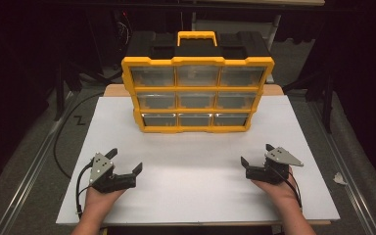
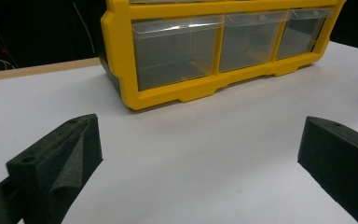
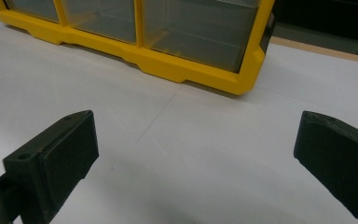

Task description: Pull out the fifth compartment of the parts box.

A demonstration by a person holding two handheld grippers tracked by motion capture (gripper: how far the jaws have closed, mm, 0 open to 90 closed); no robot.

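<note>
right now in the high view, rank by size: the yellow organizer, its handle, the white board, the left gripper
1. white board
2. organizer
3. left gripper, though it sits nearer the camera, which inflates it
4. handle

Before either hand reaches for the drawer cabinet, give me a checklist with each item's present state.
1. Left gripper jaws wide apart, nothing between them: ok.
2. Right gripper jaws wide apart, nothing between them: ok.
3. Drawer cabinet upright on the table, drawer fronts facing the person: ok.
4. All nine drawers pushed in: ok.
5. Bare table between grippers and cabinet: ok.
6. Drawer contents: cannot tell.
</note>
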